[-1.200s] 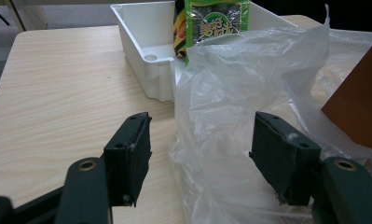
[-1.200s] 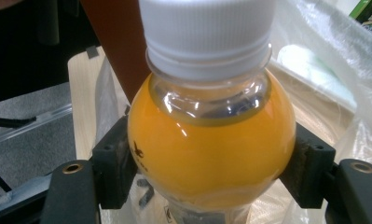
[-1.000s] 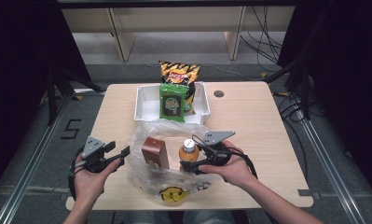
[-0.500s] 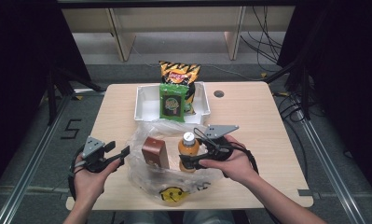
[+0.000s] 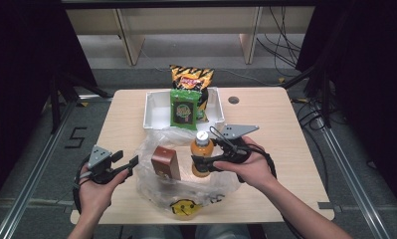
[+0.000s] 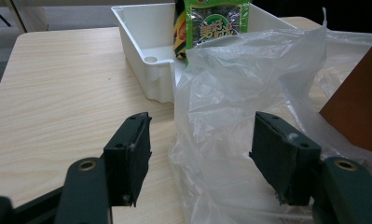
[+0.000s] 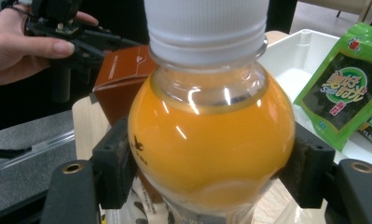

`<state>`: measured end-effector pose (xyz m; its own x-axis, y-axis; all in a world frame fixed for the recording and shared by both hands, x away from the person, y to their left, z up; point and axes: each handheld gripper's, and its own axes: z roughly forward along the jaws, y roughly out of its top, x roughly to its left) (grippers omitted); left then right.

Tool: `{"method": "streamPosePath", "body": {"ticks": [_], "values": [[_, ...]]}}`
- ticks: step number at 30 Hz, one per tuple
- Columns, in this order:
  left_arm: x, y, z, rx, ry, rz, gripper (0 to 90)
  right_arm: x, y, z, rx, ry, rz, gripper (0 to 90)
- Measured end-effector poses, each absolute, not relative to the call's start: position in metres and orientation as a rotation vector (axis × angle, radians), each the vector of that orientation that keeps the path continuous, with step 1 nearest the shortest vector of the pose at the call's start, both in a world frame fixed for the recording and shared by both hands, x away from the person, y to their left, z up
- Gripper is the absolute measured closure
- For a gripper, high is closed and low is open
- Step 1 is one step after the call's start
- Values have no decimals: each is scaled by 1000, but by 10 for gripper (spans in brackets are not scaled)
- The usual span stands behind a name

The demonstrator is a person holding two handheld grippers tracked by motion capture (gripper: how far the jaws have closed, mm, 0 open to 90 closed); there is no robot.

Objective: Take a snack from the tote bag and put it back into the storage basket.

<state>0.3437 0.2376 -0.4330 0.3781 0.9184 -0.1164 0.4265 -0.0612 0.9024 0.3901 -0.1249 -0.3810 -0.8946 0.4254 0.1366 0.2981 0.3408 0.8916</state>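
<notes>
Bottle (image 5: 202,157), mid-frame, clamped in right claw (image 5: 202,164): lift straight clear of bag (image 5: 186,191); left claw (image 5: 131,164), lower left, gapes at bag's edge.

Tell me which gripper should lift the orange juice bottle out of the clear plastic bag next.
Right, probably. The right gripper already clamps the orange juice bottle with both pads on its sides. The left gripper stands open at the edge of the clear plastic bag, apart from the bottle.
</notes>
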Motion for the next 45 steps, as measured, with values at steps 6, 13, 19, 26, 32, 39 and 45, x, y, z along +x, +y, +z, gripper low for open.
{"method": "streamPosePath", "body": {"ticks": [6,13,19,26,32,39,45], "values": [[343,237,-432,1669,1217,633,369,392,-124,-376,698,2447,1599,313],[343,237,-432,1665,1218,631,369,401,-123,-368,665,2425,1623,313],[343,237,-431,1663,1218,630,369,403,-123,-361,702,2396,1619,314],[343,237,-431,1662,1216,629,369,409,-122,-353,698,2382,1619,314],[343,237,-431,1664,1216,629,369,415,-122,-348,679,2356,1631,314],[343,237,-432,1667,1213,630,369,420,-122,-344,702,2359,1629,314],[343,236,-431,1664,1215,629,369,426,-122,-337,687,2340,1620,314]]}}
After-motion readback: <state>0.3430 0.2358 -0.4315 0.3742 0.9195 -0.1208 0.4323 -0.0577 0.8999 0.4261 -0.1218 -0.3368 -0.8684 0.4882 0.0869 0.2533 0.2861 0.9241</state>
